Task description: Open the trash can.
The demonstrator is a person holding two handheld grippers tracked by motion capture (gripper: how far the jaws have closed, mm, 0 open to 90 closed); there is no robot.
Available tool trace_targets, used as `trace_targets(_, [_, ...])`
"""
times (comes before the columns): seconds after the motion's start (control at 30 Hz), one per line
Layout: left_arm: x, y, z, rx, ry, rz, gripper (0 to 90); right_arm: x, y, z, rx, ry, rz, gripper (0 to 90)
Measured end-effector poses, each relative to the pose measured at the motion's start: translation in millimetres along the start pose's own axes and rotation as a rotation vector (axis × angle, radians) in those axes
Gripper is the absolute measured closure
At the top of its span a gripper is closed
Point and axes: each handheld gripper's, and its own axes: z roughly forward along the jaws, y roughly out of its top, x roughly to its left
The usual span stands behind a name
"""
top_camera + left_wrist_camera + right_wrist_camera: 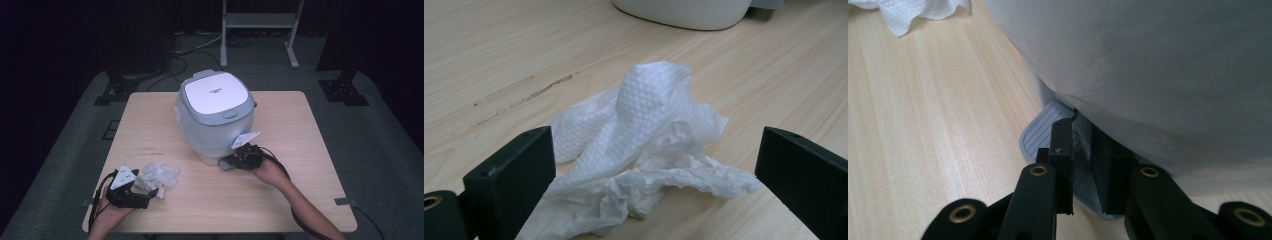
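Note:
A white and grey rice cooker (215,112) stands with its lid closed at the middle of the wooden table (300,150). My right gripper (232,161) is low at its front base. In the right gripper view its jaws (1082,137) are nearly together on a flat grey ribbed tab (1035,137) that sticks out from under the cooker's body (1158,70). A crumpled white tissue (160,175) lies near the front left. My left gripper (149,196) is open beside it, and the tissue (644,145) lies on the wood between its wide-apart jaws (656,190).
A corner of the tissue (923,12) shows at the top left of the right gripper view. A faint dark scratch (524,92) marks the wood beyond the tissue. Behind the table stand a metal rack (260,30) and black stands, with cables on the floor.

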Motion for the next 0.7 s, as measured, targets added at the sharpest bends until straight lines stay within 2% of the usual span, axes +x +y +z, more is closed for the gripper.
trace_targets(0.4, [-1.3, 0.5, 0.5, 0.005, -0.002, 0.004, 2.0, 4.6, -7.2, 2.5, -0.041, -0.032, -0.01, 81.6])
trace_targets(0.7, [-2.4, 1.3, 0.9, 0.009, -0.005, 0.006, 3.5, 8.4, -10.7, 3.7, -0.053, -0.05, -0.009, 84.3])
